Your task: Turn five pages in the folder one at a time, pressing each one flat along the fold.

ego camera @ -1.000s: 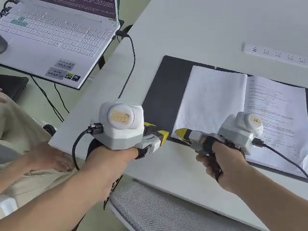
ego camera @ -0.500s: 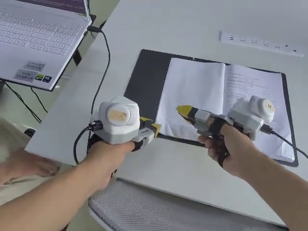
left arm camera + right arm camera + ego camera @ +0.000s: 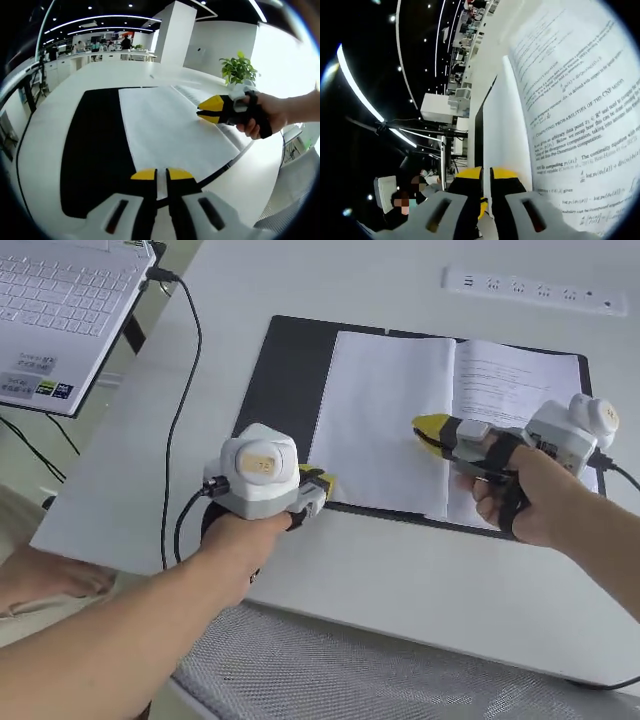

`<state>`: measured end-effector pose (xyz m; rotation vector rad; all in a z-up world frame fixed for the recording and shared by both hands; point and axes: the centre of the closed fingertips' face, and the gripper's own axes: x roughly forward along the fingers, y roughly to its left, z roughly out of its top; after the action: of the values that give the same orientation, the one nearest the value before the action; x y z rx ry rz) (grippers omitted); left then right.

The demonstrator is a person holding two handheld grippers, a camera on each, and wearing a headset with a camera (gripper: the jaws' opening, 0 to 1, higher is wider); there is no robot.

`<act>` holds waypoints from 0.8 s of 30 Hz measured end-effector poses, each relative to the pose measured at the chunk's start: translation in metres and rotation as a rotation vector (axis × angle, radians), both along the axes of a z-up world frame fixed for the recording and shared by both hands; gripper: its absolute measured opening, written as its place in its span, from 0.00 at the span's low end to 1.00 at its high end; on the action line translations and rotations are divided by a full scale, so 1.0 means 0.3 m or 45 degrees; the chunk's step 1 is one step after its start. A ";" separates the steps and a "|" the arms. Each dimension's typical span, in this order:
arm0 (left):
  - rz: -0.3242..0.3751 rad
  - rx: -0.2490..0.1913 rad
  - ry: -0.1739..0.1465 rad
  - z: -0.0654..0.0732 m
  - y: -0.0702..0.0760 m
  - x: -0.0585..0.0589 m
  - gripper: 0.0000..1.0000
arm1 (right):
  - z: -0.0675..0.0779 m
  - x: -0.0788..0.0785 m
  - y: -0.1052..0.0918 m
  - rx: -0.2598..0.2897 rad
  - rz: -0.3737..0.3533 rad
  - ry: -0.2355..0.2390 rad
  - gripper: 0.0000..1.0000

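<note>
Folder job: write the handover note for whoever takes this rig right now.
Left gripper: shut, empty, at the near edge of the folder, by the blank page.
Right gripper: shut, empty, tips over the blank page beside the fold; contact cannot be told.
Folder lies open on the table, blank page left, printed page right.
Done: at least one page lies turned; count unknown.
Left: press along the fold, then turn the remaining pages singly.

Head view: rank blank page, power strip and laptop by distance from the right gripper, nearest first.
1. The blank page, directly under the right gripper, in the open folder.
2. The power strip, beyond the folder's far edge, to the right.
3. The laptop, at the far left.
</note>
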<state>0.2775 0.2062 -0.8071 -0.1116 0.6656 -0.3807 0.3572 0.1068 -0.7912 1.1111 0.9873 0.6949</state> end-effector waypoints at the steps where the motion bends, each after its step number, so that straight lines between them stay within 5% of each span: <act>1: 0.006 0.002 -0.015 0.006 0.003 0.004 0.03 | -0.009 0.006 -0.005 -0.001 -0.005 0.014 0.02; 14: 0.030 0.029 -0.049 0.006 0.015 0.006 0.00 | -0.040 0.085 -0.030 0.093 -0.082 0.158 0.00; 24: 0.031 0.046 -0.068 -0.006 0.021 0.016 0.00 | -0.049 0.212 -0.056 0.092 -0.158 0.185 0.00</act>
<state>0.2822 0.2127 -0.8088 -0.0754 0.6176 -0.3467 0.4208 0.0900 -0.8060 1.2893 1.0129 0.5594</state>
